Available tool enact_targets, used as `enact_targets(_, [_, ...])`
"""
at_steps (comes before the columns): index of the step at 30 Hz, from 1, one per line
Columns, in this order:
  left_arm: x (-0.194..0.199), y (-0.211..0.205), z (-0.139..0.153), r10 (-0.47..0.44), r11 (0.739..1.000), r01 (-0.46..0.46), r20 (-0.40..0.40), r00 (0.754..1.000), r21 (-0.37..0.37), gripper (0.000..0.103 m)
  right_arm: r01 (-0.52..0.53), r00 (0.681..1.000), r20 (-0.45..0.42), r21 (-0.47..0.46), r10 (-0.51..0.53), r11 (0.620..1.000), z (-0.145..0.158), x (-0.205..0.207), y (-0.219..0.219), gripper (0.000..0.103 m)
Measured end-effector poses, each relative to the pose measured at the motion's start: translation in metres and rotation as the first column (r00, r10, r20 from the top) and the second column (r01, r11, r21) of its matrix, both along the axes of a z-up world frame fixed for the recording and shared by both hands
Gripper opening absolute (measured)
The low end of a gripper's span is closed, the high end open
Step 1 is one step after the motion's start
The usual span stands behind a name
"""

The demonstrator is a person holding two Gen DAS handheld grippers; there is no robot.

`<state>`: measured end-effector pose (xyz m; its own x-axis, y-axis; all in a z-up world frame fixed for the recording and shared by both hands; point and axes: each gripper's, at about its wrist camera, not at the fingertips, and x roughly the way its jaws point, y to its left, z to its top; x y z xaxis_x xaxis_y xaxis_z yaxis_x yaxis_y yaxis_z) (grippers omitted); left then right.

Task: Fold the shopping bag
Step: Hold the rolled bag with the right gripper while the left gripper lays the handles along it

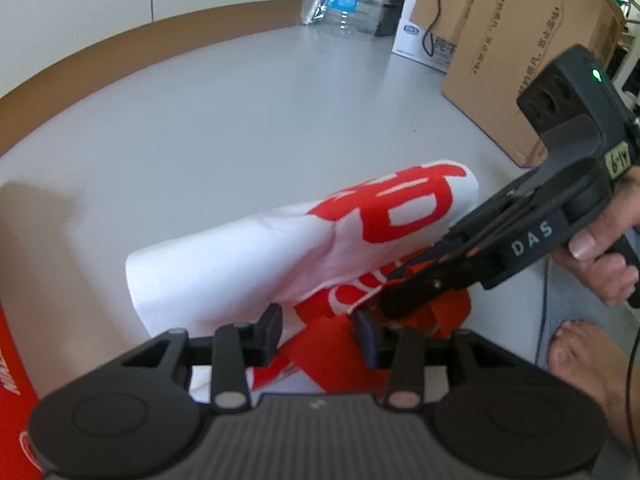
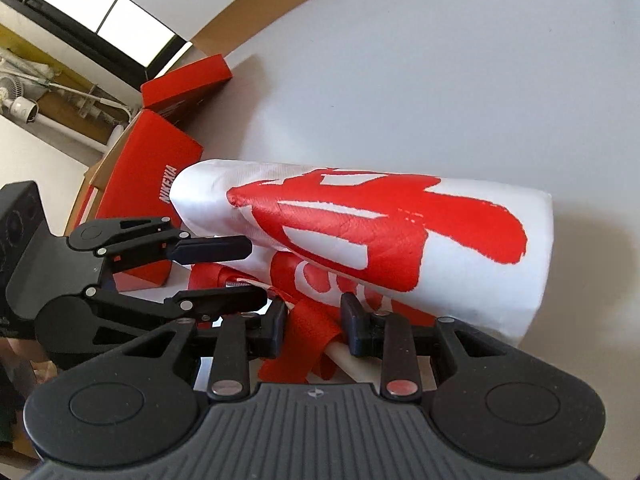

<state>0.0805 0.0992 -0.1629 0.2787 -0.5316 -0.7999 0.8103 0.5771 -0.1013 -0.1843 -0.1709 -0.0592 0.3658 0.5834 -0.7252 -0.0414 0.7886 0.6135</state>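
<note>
The white fabric shopping bag with bold red lettering lies on the pale grey worktop, already doubled over into a loose, puffy roll just ahead of both sets of jaws, with its red ribbon-like handles bunched at the near edge. The right gripper stands partly open with the red handles and a white edge of the bag lying between its jaws; whether the pads actually press on the cloth cannot be told, so it reads as straddling rather than gripping. The left gripper is also partly open, its jaws spanning the red handle material and the bag's near edge without visibly pinching it. The step in hand looks like tucking the handles in before the next fold. To do it well, gather the whole handle bundle between the right jaws rather than one loop, close firmly before lifting, and let the left jaws pin the roll's near edge so the puffed fold does not spring open. The slippery cloth may slide, so move low and slowly.
</note>
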Motion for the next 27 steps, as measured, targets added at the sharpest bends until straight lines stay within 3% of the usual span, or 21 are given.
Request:
enact_targets(3, [-0.007,0.034,0.026,0.007,1.0,-0.007,0.01,1.0,0.012,0.046,0.009,1.0,0.008,-0.03,-0.009,1.0,0.003,0.002,0.002,0.032])
enact_targets(14, [-0.009,0.041,0.023,-0.009,0.998,0.009,0.011,1.0,0.059,0.052,-0.043,0.993,0.104,-0.184,0.063,0.982,0.013,0.0,0.008,0.034])
enact_targets(16, [-0.012,0.045,0.029,-0.004,0.999,0.003,0.018,1.0,0.054,0.047,-0.035,0.994,0.098,-0.167,0.052,0.985,0.013,0.0,0.004,0.034])
enact_targets(18, [-0.017,0.051,0.035,0.002,0.999,-0.003,0.037,0.999,0.037,0.044,0.027,0.999,0.037,-0.045,-0.025,0.999,0.006,0.004,-0.012,0.034])
enact_targets(20, [-0.021,0.061,0.042,0.012,1.0,-0.012,0.045,0.999,-0.003,0.044,0.04,0.999,0.016,-0.007,-0.04,0.999,0.003,0.008,-0.016,0.033])
enact_targets(27, [-0.032,0.074,0.05,0.01,1.0,-0.008,0.115,0.993,-0.015,0.044,0.025,0.999,-0.027,0.006,-0.025,1.0,0.002,0.019,-0.015,0.033])
